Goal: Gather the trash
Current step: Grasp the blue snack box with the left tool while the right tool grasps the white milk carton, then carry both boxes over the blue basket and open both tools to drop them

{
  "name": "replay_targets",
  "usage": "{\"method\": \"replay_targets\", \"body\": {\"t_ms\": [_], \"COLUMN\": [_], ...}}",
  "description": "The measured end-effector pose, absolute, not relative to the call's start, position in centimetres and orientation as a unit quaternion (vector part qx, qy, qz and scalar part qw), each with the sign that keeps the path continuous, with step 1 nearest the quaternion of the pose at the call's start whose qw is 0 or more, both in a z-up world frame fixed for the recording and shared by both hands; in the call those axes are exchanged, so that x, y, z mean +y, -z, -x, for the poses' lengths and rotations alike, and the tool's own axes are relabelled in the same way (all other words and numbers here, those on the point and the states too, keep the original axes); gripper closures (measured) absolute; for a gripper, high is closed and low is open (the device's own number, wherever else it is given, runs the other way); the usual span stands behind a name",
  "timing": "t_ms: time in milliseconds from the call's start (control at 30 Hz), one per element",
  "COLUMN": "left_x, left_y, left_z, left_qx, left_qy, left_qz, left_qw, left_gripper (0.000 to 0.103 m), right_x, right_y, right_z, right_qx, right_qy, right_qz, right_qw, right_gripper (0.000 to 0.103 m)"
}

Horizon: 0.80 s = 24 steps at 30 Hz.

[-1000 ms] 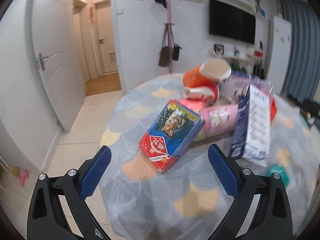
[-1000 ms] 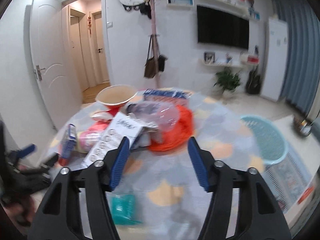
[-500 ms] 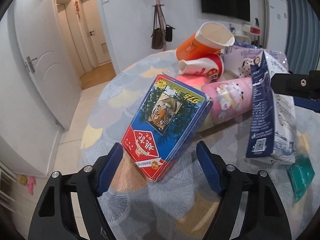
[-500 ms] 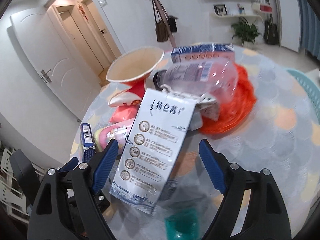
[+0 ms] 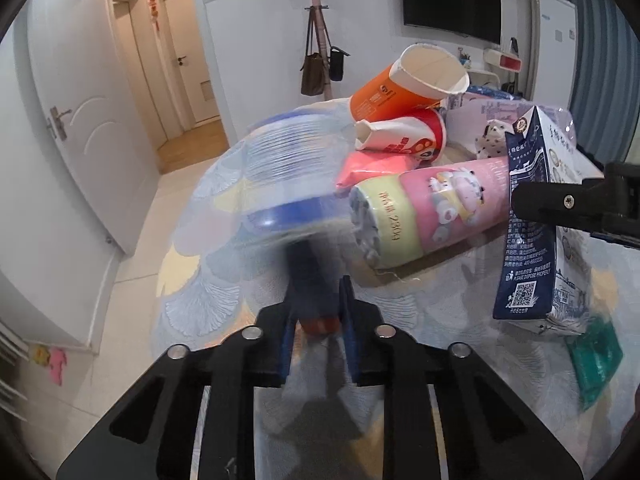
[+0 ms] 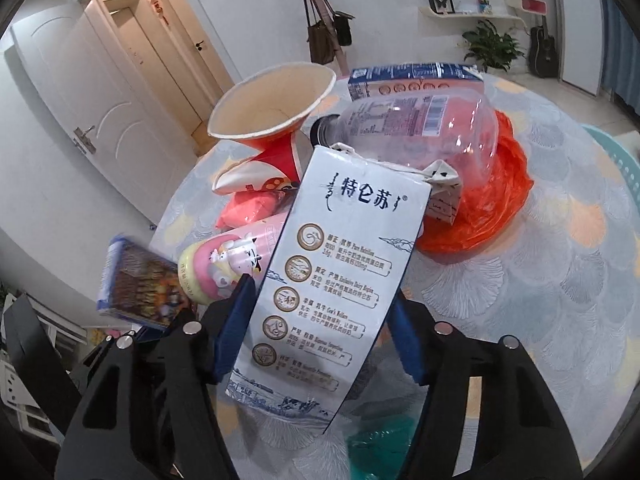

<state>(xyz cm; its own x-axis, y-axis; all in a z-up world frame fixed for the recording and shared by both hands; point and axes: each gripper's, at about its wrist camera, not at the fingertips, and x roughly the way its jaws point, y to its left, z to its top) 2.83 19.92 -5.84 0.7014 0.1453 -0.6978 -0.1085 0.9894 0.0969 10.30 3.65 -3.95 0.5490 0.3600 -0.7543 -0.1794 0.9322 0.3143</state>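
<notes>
trash is piled on a round table (image 6: 560,240) covered by a patterned cloth. at the left, the left gripper (image 5: 316,336) is seen with its jaws drawn close together on the blue and red box (image 5: 280,184), which is smeared by motion blur in the left wrist view; half a second ago those jaws were spread wide around it. only the right wrist view shows the box's printed face (image 6: 140,284) and that it is lifted beside the pink tissue pack (image 6: 228,264). further right, the right gripper (image 6: 320,332) is clamped on the white and blue milk carton (image 6: 336,280), tighter than half a second ago. behind are seen an orange paper cup (image 6: 276,108), a clear plastic bottle (image 6: 416,124) and an orange bag (image 6: 488,208). a green packet (image 5: 596,356) lies by the carton.
</notes>
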Motion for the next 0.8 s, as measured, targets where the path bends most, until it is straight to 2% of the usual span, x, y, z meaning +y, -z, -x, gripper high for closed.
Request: {"method": "replay_targets", "body": {"t_ms": [400,800], "left_x": [19.2,13.0], "left_y": [1.9,-1.5], "left_z": [-0.1,-1.4], "left_qx": [0.313,0.288], "left_qy": [-0.037,0.018], "left_qz": [0.013,-0.011], "left_qw": [0.949,0.957], "left_gripper": [0.087,0.087], "right_x": [-0.1,-8.1], "right_y": [1.0,-2.9], "right_z": [-8.9,-8.9], "right_qx": [0.397,0.343], "right_qy": [-0.175,-0.147], "right_qz": [-0.136,-0.195], "right_qw": [0.891,0.907], "right_gripper": [0.050,0.050]}}
